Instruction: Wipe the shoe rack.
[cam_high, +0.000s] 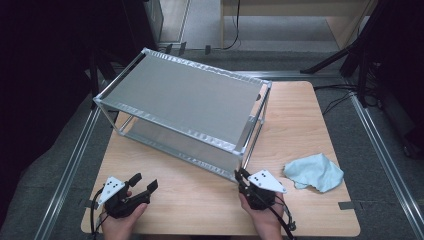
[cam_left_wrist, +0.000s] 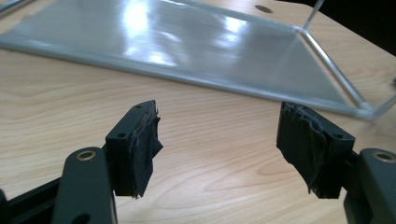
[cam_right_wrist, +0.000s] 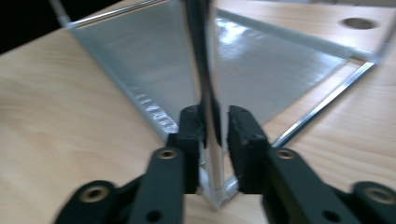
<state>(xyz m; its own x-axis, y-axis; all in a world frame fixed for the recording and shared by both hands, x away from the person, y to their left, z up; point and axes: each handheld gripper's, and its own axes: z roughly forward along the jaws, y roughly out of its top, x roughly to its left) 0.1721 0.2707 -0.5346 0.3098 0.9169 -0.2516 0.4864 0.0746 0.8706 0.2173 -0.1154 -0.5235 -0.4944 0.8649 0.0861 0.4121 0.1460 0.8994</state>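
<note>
Now, over on the left, the left claw (cam_high: 146, 182) sits low on the wooden surface (cam_high: 200, 200), jaws wide apart and empty, short of the metal rack (cam_high: 185, 95). That two-tier rack stands across the middle. At its near right corner, the right claw (cam_high: 242, 176) has its jaws around the upright corner post (cam_right_wrist: 208, 116), seemingly clamped. Farther right, a blue cloth (cam_high: 315, 171) lies untouched. Grip looks made; any shifting or wiping looks yet to come.

grey floor (cam_high: 200, 20) — wooden furniture (cam_high: 295, 15)
</note>
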